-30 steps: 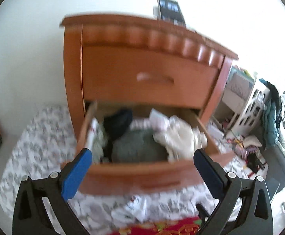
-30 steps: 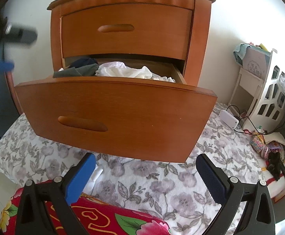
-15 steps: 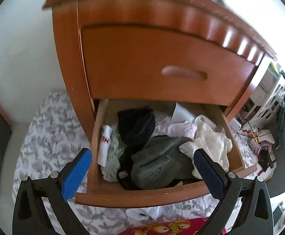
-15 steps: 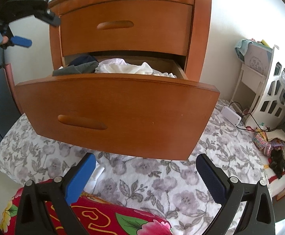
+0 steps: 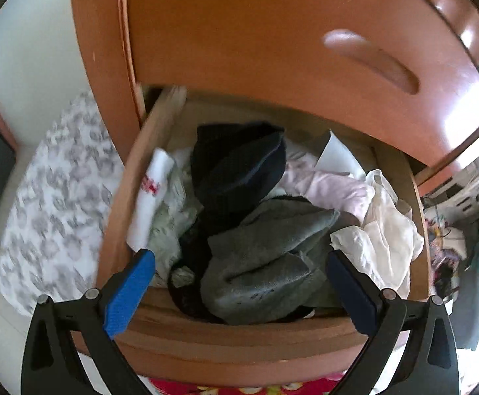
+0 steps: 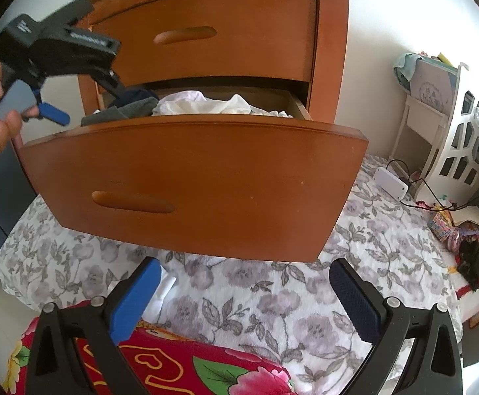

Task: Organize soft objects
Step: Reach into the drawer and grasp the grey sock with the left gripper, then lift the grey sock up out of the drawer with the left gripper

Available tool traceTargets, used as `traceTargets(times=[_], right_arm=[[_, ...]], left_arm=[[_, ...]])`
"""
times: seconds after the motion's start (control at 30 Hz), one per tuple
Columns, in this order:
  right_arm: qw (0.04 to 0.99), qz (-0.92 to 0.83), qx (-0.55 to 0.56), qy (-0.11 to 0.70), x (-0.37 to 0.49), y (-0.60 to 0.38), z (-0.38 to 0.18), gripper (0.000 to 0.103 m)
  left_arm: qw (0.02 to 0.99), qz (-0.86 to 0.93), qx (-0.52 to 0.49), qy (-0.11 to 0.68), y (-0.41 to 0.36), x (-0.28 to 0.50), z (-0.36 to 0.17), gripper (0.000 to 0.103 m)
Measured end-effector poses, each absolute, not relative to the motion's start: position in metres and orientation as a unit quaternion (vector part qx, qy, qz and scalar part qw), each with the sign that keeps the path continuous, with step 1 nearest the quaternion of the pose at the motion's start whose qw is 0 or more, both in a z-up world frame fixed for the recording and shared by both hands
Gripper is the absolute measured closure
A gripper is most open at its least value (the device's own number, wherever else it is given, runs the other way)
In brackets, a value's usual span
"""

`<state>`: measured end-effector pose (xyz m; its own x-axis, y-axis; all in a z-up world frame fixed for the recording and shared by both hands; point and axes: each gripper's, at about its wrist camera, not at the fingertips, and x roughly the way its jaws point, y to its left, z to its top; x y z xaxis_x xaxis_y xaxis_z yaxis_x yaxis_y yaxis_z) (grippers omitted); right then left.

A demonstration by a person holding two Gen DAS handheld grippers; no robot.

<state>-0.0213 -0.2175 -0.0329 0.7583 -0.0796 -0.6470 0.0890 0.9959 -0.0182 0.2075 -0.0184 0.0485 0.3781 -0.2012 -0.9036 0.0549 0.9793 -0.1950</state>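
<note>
Left gripper (image 5: 239,283) jaws wide, empty, over the open lower drawer (image 5: 239,335) of the orange-brown wooden nightstand (image 6: 331,49). Right gripper (image 6: 242,299) also wide, empty, above the grey floral bedspread (image 6: 272,302). Drawer contents: crumpled grey knit garment (image 5: 266,263), cream cloth (image 5: 387,240), dark navy cloth (image 5: 239,168), white rolled sock (image 5: 150,197).
</note>
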Motion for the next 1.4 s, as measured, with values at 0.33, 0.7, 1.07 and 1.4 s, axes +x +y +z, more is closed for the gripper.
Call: traceTargets(times=[0.33,0.7,1.07,1.4], right_arm=[[0.936,-0.044,0.007,0.350,-0.020,-0.217,-0.035,0.000],[0.935,-0.044,0.007,0.351,-0.020,-0.217,-0.035,0.000],[0.935,-0.045,0.007,0.352,-0.020,-0.217,-0.036,0.000],[0.934,-0.048,0.006,0.355,-0.020,-0.217,-0.036,0.000]], left_arm=[[0.819,-0.075,-0.079,0.563,-0.025,0.217,0.032,0.036],[0.839,-0.108,-0.078,0.527,-0.035,0.197,0.041,0.078],[0.868,-0.145,-0.139,0.453,-0.022,0.156,0.071,0.086],[0.889,-0.175,-0.195,0.376,-0.004,0.135,0.110,0.086]])
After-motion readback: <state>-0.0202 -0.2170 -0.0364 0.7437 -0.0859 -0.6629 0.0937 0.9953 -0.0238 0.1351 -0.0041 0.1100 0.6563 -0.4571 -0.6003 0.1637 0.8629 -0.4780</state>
